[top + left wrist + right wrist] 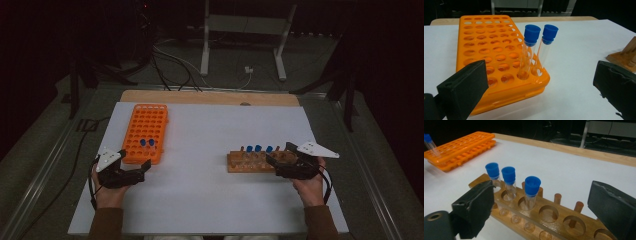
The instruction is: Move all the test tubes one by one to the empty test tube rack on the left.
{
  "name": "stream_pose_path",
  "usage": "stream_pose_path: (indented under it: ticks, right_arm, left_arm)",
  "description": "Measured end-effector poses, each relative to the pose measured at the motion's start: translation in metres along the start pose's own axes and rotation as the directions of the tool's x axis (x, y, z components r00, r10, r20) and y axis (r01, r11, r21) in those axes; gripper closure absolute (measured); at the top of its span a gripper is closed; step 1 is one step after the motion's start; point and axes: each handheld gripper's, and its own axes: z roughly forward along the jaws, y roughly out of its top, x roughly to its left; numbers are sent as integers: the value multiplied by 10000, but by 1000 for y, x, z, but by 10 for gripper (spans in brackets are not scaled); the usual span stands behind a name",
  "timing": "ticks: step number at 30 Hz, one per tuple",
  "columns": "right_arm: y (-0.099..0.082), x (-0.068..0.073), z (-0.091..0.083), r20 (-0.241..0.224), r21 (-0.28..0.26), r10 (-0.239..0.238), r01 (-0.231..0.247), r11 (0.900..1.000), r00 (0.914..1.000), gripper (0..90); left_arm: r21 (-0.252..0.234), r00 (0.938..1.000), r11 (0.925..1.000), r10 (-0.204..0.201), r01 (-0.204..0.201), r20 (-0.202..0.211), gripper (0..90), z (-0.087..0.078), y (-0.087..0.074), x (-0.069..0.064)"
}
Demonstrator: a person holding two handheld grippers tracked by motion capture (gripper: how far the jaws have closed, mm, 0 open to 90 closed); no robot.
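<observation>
An orange tube rack (150, 120) lies at the table's left, with two blue-capped glass tubes (147, 143) upright in its near right corner. My left gripper (134, 160) hovers just in front of that corner, jaws wide apart and empty; in the left gripper view (537, 82) the two tubes (531, 50) stand ahead of the gap, untouched. To the right lies a wooden rack (255, 161) with three blue-capped tubes (258, 148). My right gripper (280, 154) is at its right end, open. In the right gripper view (542, 195) its jaws flank the wooden rack (554, 220); the nearest tube (532, 190) stands free.
The racks rest on a white board (210, 200) with a wooden strip (210, 97) along its far edge. Behind the table stand a white metal frame (240, 45) and loose cables (175, 70). The wooden rack has several vacant holes and pegs (577, 207).
</observation>
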Motion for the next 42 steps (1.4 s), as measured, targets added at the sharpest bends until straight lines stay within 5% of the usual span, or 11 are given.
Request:
stream_pose_path:
  ticks: [5, 10, 16, 23, 42]
  right_arm:
    - [-3, -1, 3, -60, 115, -14, 14, 9999, 10000, 192]
    - [-8, 2, 10, -356, 392, -344, 358, 9986, 9988, 489]
    - [-12, 8, 20, -355, 641, -687, 708, 9954, 9970, 688]
    - [-11, 12, 25, -230, 600, -821, 834, 9947, 9964, 763]
    - [-8, 14, 25, -6, 431, -1069, 1068, 9933, 9943, 772]
  left_arm:
    - [-30, 10000, 10000, -14, 14, -32, 5, 1, 0, -1]
    - [-39, 10000, 10000, -13, 13, -65, 5, 2, 0, -2]
    - [-14, 9999, 10000, 3, -3, -112, 5, 2, 0, -1]
    - [0, 9999, 10000, -40, 40, -160, 5, 3, -1, 0]
    - [-14, 9999, 10000, -50, 50, -140, 5, 3, -1, 0]
